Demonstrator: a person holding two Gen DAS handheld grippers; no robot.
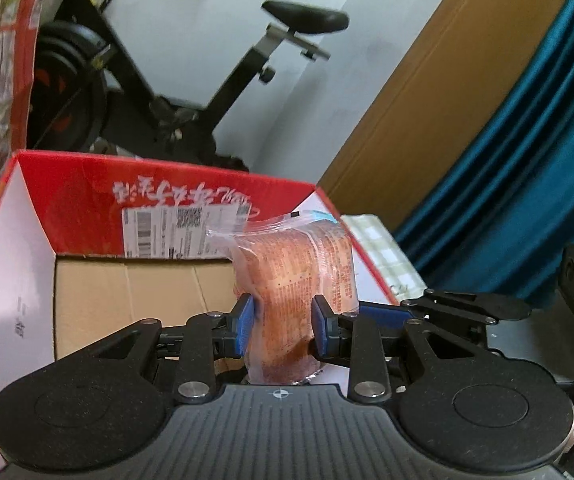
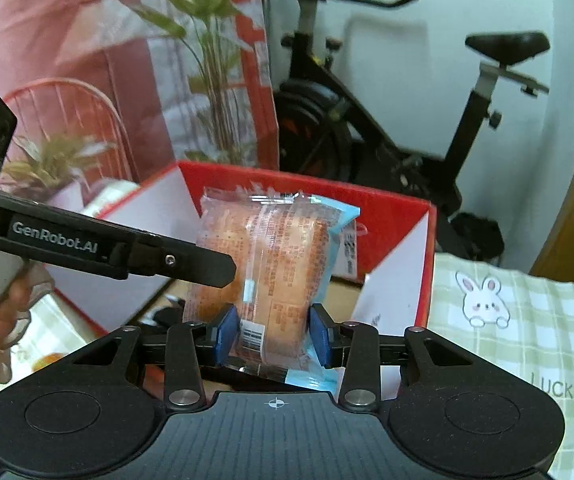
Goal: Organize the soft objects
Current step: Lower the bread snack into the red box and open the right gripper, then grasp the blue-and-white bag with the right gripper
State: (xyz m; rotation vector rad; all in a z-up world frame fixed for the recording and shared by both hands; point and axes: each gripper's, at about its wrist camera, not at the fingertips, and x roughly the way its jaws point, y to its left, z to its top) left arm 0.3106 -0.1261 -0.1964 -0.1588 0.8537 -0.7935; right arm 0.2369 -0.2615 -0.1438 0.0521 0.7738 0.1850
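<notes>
Pinching wrapped bread, left gripper (image 1: 283,328) and right gripper (image 2: 275,334) each clamp a squashy, slippery packet (image 1: 299,280) midway.

Glossy clear plastic wrapper (image 2: 271,264), matt cardboard box (image 1: 135,292)

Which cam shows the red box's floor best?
Left wrist. It looks down into the red box, so the brown cardboard floor and the shipping label on the far wall show. In the right wrist view the bread packet and both grippers hide nearly all of the floor.
</notes>
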